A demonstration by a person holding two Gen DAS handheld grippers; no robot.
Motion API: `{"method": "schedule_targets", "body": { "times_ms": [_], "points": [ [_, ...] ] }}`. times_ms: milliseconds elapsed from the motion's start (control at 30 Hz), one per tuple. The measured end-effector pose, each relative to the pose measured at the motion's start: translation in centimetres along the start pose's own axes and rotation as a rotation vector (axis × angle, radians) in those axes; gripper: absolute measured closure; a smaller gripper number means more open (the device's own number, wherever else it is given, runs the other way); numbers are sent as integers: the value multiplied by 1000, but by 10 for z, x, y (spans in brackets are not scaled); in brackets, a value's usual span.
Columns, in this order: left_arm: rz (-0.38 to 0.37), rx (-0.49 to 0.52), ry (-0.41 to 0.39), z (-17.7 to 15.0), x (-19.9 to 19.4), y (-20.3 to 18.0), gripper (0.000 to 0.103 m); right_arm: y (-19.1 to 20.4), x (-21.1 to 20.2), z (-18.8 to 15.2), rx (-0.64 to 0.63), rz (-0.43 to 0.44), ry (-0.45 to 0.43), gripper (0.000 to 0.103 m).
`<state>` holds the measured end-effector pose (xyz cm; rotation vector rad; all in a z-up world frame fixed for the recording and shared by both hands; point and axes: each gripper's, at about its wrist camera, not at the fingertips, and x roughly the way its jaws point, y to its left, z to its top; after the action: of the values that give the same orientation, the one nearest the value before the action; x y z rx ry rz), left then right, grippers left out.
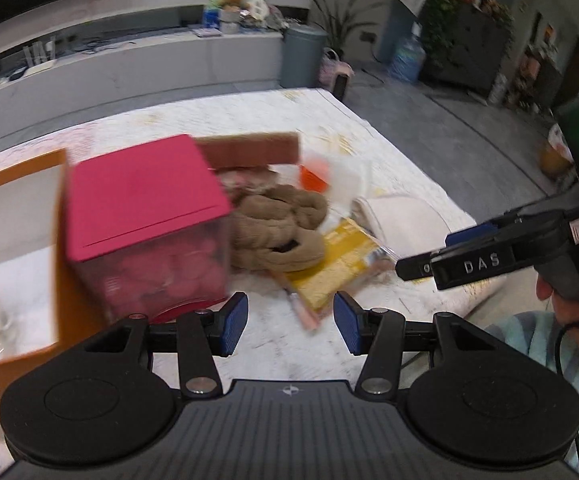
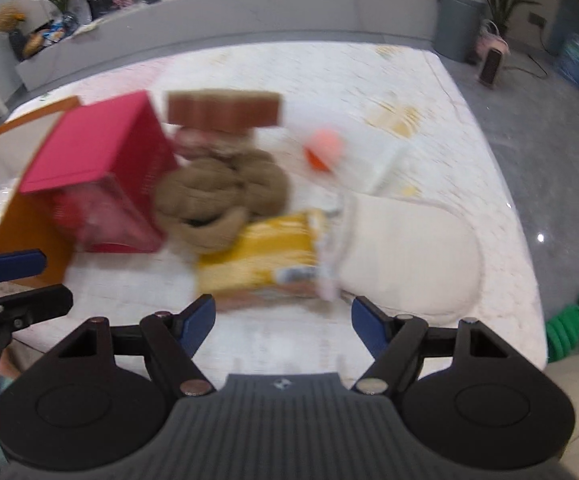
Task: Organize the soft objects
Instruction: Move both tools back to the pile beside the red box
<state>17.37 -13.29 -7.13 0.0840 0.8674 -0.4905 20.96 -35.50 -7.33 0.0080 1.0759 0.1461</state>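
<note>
Both views are smeared with motion blur, so fine detail is lost. The left gripper fills the bottom of the left wrist view, its blue pads spread wide with nothing between them. The right gripper is likewise wide open and holding nothing in its own view; in the left wrist view it enters from the right edge, and the letters "DAS" read white on its black finger.

The soft things lie heaped mid-frame on the pale patterned table. A brown knitted bundle sits at the centre, touching a pink-lidded clear box on its left. A yellow packet lies just below the bundle, nearest the right gripper; it bears a label, too blurred to read. A cream cushion spreads to the packet's right, reaching close to the table's right edge. Behind the bundle stands a reddish-brown box, and right of that an orange-and-white item, too blurred to identify. An orange open-topped box stands at the left of the frame against the pink-lidded box.

Bare table shows in a strip between the grippers and the heap, and more widely in the upper part of the table behind it. Grey floor runs along the table's right edge.
</note>
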Motion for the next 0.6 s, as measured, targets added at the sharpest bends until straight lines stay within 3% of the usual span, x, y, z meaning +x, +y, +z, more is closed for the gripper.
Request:
{"method": "schedule_targets", "body": {
  "times_ms": [267, 600],
  "points": [
    [-55, 177, 61, 13, 50, -47, 42, -48, 30, 8, 48, -49, 84, 27],
    [-86, 405, 127, 27, 98, -75, 36, -59, 67, 26, -124, -13, 164, 18]
  ]
}}
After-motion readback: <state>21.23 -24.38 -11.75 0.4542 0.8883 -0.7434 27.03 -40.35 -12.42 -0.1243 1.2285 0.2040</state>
